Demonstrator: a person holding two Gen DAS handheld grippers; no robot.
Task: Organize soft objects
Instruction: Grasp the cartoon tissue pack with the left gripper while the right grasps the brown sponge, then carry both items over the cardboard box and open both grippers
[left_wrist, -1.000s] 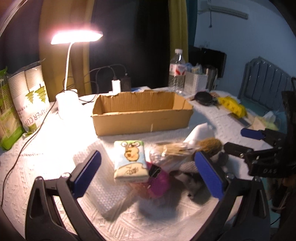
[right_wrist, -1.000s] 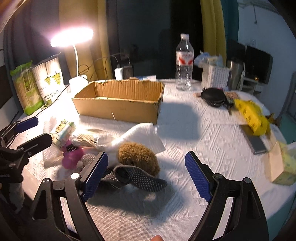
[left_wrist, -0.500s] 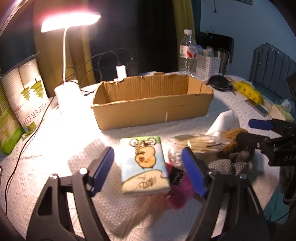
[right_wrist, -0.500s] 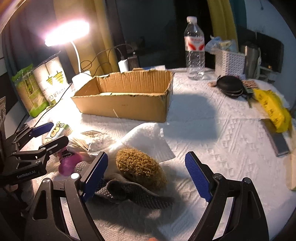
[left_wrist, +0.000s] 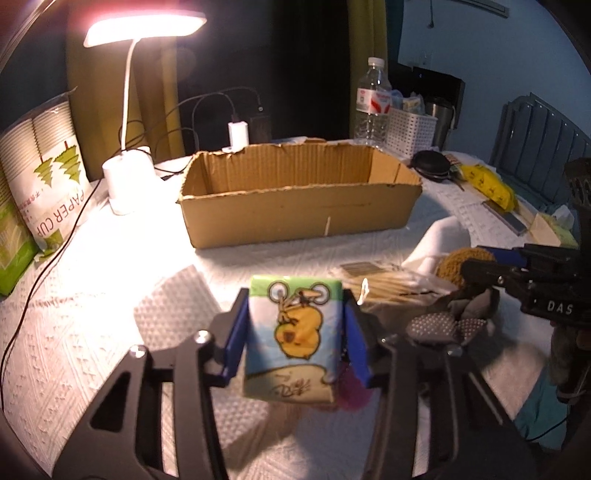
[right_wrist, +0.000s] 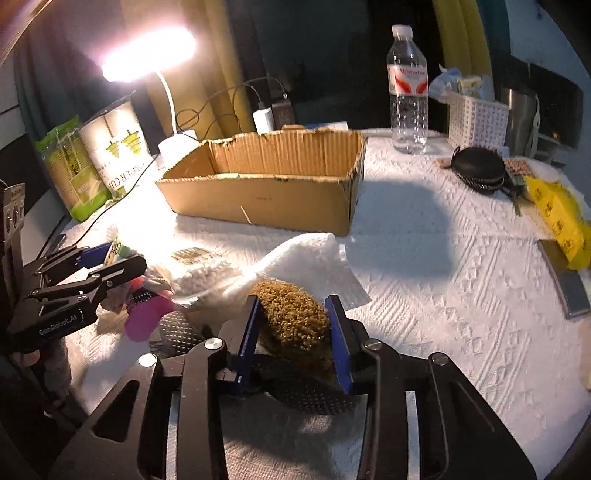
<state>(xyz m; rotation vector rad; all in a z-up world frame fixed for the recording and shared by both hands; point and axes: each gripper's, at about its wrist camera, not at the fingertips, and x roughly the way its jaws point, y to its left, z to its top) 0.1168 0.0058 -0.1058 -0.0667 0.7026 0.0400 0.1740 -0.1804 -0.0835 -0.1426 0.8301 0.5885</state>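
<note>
My left gripper (left_wrist: 295, 332) is shut on a tissue pack (left_wrist: 293, 339) printed with a yellow cartoon animal, held just above the white table. My right gripper (right_wrist: 293, 332) is shut on a brown fuzzy sponge (right_wrist: 293, 321) that rests on a dark dotted glove (right_wrist: 306, 395). An open cardboard box (left_wrist: 295, 218) stands behind both; it also shows in the right wrist view (right_wrist: 266, 203). A pink object (right_wrist: 146, 317), a bag of cotton swabs (right_wrist: 201, 273) and a white cloth (right_wrist: 306, 258) lie in the pile between the grippers.
A lit desk lamp (left_wrist: 129, 147) and a paper-cup pack (left_wrist: 40, 173) stand at the left. A water bottle (right_wrist: 406, 88), white basket (right_wrist: 478, 118), black pouch (right_wrist: 478, 173) and yellow bag (right_wrist: 557, 218) lie at the back right. Cables run behind the box.
Both grippers moved in and closed: the left onto the tissue pack, the right onto the brown sponge. Both were open half a second ago.
</note>
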